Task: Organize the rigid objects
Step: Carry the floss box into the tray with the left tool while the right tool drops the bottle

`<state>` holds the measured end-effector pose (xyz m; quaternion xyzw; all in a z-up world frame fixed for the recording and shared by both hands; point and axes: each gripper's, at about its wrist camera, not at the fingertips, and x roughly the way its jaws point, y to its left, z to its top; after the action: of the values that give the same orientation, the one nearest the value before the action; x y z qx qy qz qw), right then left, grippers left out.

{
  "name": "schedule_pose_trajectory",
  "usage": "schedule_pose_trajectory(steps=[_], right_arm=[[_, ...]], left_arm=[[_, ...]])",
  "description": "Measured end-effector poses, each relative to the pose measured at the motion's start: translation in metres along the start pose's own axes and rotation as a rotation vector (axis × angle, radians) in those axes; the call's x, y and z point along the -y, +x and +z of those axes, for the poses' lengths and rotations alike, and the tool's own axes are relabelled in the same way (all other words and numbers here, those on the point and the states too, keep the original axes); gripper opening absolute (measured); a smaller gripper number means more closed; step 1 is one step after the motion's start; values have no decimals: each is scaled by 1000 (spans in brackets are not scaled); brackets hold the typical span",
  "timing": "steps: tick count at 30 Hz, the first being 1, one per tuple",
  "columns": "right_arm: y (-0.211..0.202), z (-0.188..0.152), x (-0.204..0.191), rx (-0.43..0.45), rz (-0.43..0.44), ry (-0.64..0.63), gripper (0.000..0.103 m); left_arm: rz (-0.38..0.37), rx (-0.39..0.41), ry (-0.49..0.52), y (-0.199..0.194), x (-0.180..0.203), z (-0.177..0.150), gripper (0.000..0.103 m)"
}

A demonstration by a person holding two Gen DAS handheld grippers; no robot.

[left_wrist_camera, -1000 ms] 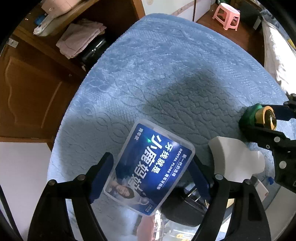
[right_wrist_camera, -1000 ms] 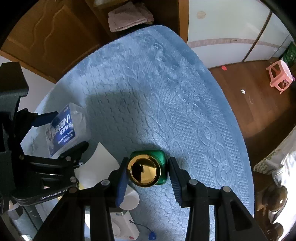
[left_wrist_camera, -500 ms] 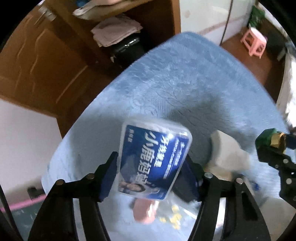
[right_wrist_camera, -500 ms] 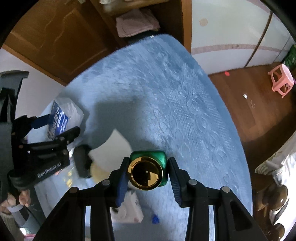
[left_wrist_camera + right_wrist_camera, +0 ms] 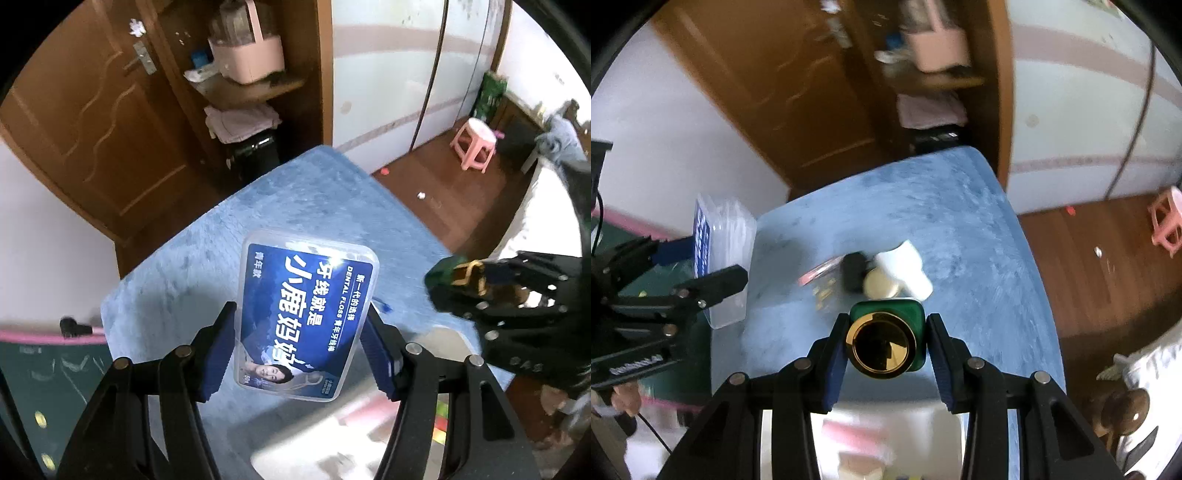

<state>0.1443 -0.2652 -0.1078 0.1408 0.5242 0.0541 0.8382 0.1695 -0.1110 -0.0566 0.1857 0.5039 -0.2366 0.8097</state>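
My left gripper (image 5: 299,350) is shut on a clear dental floss box (image 5: 306,317) with a blue label and holds it high above the blue table mat (image 5: 306,199). The box also shows in the right wrist view (image 5: 720,254), at the left. My right gripper (image 5: 886,350) is shut on a green bottle with a gold cap (image 5: 882,341), also raised above the mat (image 5: 960,221). The bottle and right gripper show in the left wrist view (image 5: 454,278) at the right.
On the mat lie a white object (image 5: 905,266), a black object (image 5: 853,271), a round cream lid (image 5: 881,286) and a pink-edged packet (image 5: 820,273). A wooden shelf unit (image 5: 240,110) stands behind the table. A pink stool (image 5: 476,142) stands on the floor.
Both grippers have risen and pulled back from the mat with their objects still held. The items on the mat look smaller and farther away.
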Motion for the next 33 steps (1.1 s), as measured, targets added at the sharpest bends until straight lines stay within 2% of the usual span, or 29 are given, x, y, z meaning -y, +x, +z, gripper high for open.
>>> schedule_pose_trajectory(steps=[5,10,16,21,26,33], right_arm=[[-40,-40,-18,16,32,-133,41],[-55,-84,-27,-13,40,-249,41],[-50,-129,-34,-65,32,-348,41],[-29,-155,-36,-112,-49,-411,41],[-10,-171,-28,-165,-107,-437,41],[3,-181,-24,-198,-126,-474,41]], left_arm=[[-36,9,-83,-35,19,-33,67],[-42,-15,-188,-48,36,-72,67],[-22,-93,-314,-26,48,-113,67],[9,-162,-416,3,52,-146,67],[71,-198,-445,24,65,-166,67],[112,-201,-457,36,72,-175,67]])
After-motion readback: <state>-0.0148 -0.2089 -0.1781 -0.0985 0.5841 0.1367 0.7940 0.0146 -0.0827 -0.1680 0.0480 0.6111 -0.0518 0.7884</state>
